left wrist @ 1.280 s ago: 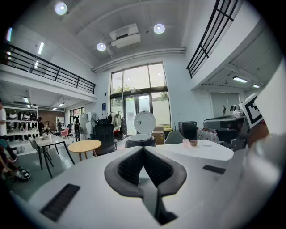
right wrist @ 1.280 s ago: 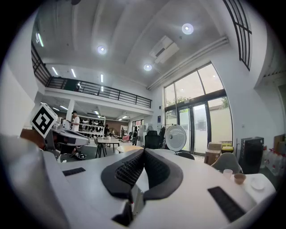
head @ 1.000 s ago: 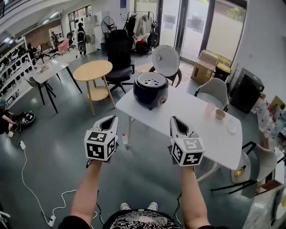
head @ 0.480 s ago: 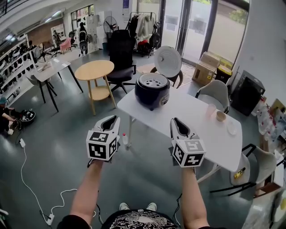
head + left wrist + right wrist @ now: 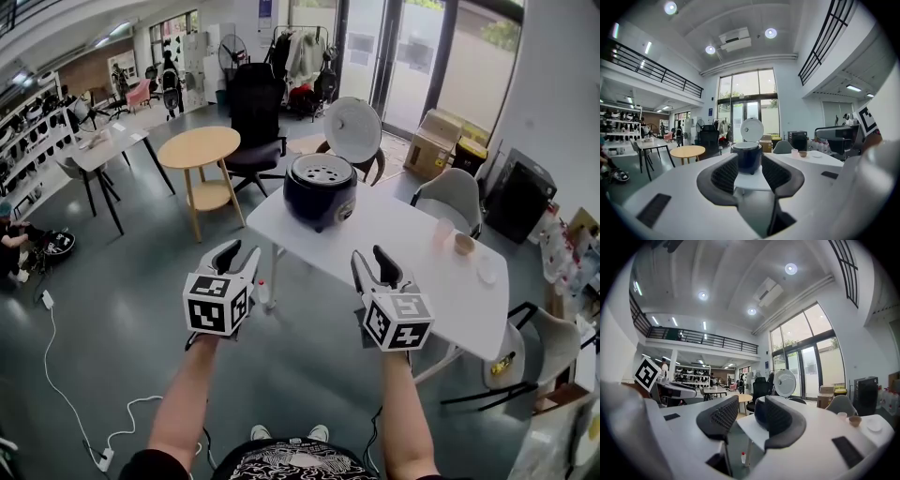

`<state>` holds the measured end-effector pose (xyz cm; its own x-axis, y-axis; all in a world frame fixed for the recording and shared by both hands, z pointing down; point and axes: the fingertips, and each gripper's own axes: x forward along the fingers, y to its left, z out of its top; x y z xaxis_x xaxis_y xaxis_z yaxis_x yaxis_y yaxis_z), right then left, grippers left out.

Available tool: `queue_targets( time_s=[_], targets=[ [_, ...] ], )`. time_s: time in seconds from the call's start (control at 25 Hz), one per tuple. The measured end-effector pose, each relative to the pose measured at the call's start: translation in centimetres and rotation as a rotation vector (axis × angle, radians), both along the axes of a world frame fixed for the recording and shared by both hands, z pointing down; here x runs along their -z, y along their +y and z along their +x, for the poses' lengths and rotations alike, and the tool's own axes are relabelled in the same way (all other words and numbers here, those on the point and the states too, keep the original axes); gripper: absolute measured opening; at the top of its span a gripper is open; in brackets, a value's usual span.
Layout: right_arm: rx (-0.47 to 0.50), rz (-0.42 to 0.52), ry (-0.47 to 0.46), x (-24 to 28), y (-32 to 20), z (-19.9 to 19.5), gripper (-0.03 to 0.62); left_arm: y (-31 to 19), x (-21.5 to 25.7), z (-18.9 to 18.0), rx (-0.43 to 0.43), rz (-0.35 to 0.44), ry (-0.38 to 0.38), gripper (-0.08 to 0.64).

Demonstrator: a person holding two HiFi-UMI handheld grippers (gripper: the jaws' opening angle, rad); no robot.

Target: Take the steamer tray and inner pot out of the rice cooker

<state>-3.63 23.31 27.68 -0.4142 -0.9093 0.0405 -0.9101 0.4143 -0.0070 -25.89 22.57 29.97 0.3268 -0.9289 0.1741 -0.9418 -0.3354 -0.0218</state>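
A dark blue rice cooker (image 5: 319,192) stands at the far left end of the white table (image 5: 412,253), its round white lid (image 5: 352,127) swung up. A pale perforated steamer tray (image 5: 322,172) lies in its top; the inner pot is hidden. Both grippers hang in the air short of the table, well apart from the cooker. My left gripper (image 5: 236,255) and right gripper (image 5: 371,261) have their jaws opening, with nothing between them. The left gripper view shows the cooker (image 5: 746,157) straight ahead beyond the parted left gripper (image 5: 749,174). In the right gripper view the cooker (image 5: 761,411) is partly behind one finger (image 5: 785,420).
A cup (image 5: 441,228), a small bowl (image 5: 462,241) and a dish (image 5: 486,270) sit on the table's right half. Chairs stand around it; a round wooden table (image 5: 195,147) and black office chair (image 5: 253,112) are behind left. A small bottle (image 5: 262,291) stands on the floor.
Both grippers' jaws went from shut to parted. The hands have stayed where they were.
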Motion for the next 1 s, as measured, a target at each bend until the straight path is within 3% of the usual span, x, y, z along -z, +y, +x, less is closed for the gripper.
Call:
queue_targets(
  time_s=[0.4, 0.72, 0.88, 1.0],
  targets=[
    [0.017, -0.012, -0.006, -0.4, 0.4, 0.0, 0.308, 0.2, -0.3, 0.0, 0.033, 0.012, -0.023, 0.320],
    [-0.003, -0.004, -0.013, -0.8, 0.6, 0.4, 0.440, 0.4, -0.8, 0.1, 0.041, -0.009, 0.038, 0.435],
    [-0.004, -0.010, -0.009, -0.7, 0.6, 1.0, 0.514, 0.5, -0.7, 0.9, 0.017, -0.023, 0.038, 0.467],
    [-0.004, -0.005, -0.020, -0.6, 0.6, 1.8, 0.528, 0.4, -1.0, 2.1, 0.003, -0.029, 0.020, 0.468]
  ],
)
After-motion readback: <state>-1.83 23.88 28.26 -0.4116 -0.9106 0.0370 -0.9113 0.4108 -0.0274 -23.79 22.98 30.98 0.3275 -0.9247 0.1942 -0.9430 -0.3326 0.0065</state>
